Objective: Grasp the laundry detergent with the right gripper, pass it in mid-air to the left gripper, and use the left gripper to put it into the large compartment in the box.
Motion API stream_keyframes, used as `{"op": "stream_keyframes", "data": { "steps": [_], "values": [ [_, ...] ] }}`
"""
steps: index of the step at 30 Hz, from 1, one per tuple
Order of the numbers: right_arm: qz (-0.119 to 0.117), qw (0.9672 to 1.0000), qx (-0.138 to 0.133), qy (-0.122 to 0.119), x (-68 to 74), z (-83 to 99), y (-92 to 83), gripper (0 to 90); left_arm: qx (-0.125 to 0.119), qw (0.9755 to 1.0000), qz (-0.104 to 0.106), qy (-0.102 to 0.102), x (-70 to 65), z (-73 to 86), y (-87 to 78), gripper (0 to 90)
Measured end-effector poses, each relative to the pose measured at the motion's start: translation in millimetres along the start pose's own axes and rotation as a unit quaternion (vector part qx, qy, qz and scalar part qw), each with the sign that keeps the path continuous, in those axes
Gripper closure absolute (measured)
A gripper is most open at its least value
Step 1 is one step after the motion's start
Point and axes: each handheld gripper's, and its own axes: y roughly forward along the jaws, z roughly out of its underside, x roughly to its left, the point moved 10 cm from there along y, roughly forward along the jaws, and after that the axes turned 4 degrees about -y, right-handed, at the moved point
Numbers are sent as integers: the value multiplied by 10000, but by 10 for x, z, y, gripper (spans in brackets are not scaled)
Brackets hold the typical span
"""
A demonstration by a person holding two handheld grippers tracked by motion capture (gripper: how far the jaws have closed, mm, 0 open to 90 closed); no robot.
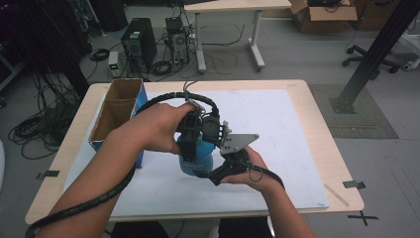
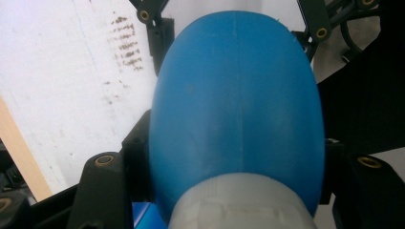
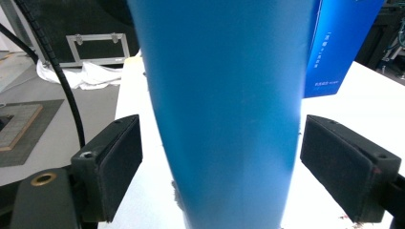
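**Inspector A:** From the high view we are seeing a blue plastic bottle (image 1: 197, 157) standing near the middle of the white sheet (image 1: 277, 124) on the wooden table (image 1: 324, 144). The left gripper (image 1: 190, 130) is coming down onto its top, and the right gripper (image 1: 225, 163) is meeting it low from the side. What are the gripper views giving us?

**Inspector B:** In the left gripper view we are looking along the bottle (image 2: 237, 105) from its pale translucent neck end, with black jaws lying close against both of its sides. We are reading that as closed on the bottle. In the right gripper view the bottle (image 3: 224, 109) is standing between two padded jaws, and we are seeing a clear gap on each side. That gripper is spread wide and gripping nothing.

**Inspector A:** Neither of those details is readable from above, where the hands are covering the jaws. The high view is giving us the open blue cardboard box (image 1: 119, 111) at the left edge of the sheet.

**Inspector B:** The right gripper view is showing that box's blue printed side (image 3: 341, 43) behind the bottle.

**Inspector A:** Around the table we are noting grey floor, a computer tower (image 1: 139, 43), tangled cables (image 1: 37, 131), a second table (image 1: 233, 29), a cardboard carton (image 1: 324, 15) and an office chair base (image 1: 374, 62).
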Motion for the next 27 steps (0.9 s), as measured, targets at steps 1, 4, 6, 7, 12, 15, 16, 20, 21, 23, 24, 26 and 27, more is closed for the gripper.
{"op": "stream_keyframes", "data": {
  "steps": [1,4,6,7,12,15,16,20,21,23,24,26,27],
  "values": [
    [0,10000,0,0,0,0,0,135,-4,10000,20,0,-1,-3,4,388],
    [55,10000,-44,9,-33,-9,0,91,30,10000,50,20,4,-7,14,388],
    [83,9999,-54,18,-43,-10,4,82,7,10000,14,8,16,-15,21,387],
    [52,9999,-78,43,-37,-15,6,80,11,10000,-15,4,24,-14,20,387],
    [19,9999,-160,36,-35,-34,8,20,19,10000,7,-29,40,-4,13,387],
    [-11,9996,-263,47,-38,-53,-10,0,17,10000,27,-33,32,-3,21,387],
    [20,9996,-272,62,-50,-61,-27,0,7,10000,42,-52,27,-2,28,387],
    [12,9996,-283,33,-53,-74,-68,0,9,10000,4,-81,36,9,36,387],
    [4,9996,-281,18,-55,-74,-86,0,12,10000,-4,-71,43,12,34,386],
    [-14,9996,-289,36,-53,-75,-126,0,18,9999,17,-97,46,23,28,387],
    [-17,9996,-288,21,-54,-74,-148,0,6,9999,20,-110,49,29,24,386],
    [13,9996,-288,32,-54,-74,-202,0,-7,9999,31,-137,49,42,18,386],
    [12,9996,-280,23,-49,-73,-227,0,6,9999,41,-150,53,50,12,386]
  ]
}}
